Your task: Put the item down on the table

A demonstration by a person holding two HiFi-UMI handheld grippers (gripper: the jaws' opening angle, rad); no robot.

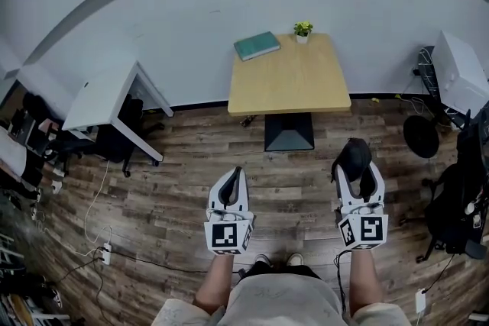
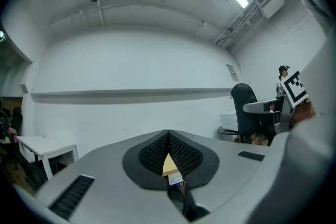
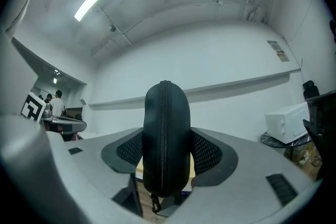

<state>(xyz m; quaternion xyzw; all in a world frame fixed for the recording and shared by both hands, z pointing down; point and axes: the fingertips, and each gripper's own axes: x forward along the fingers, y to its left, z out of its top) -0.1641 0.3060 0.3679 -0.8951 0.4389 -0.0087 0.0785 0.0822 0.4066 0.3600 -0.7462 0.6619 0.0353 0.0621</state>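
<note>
Straight ahead, well apart from both grippers: the table (image 1: 290,91), pale wood top mostly bare. Lying at its far left corner, a teal book (image 1: 257,45). Nearer, the right gripper (image 1: 359,173), jaws spread wide and clamped on the flanks of a black zip case (image 3: 166,134) held on edge, zipper seam facing back, pull dangling below. Beside it the left gripper (image 1: 232,179), jaws pressed together, holding nothing. Smallest, a potted plant (image 1: 303,30) at the far edge. Probably best: walk in first, keep the case level, aim for the bare near half — clear of book and plant — lower to contact, then ease the jaws apart. No dropping from height.
</note>
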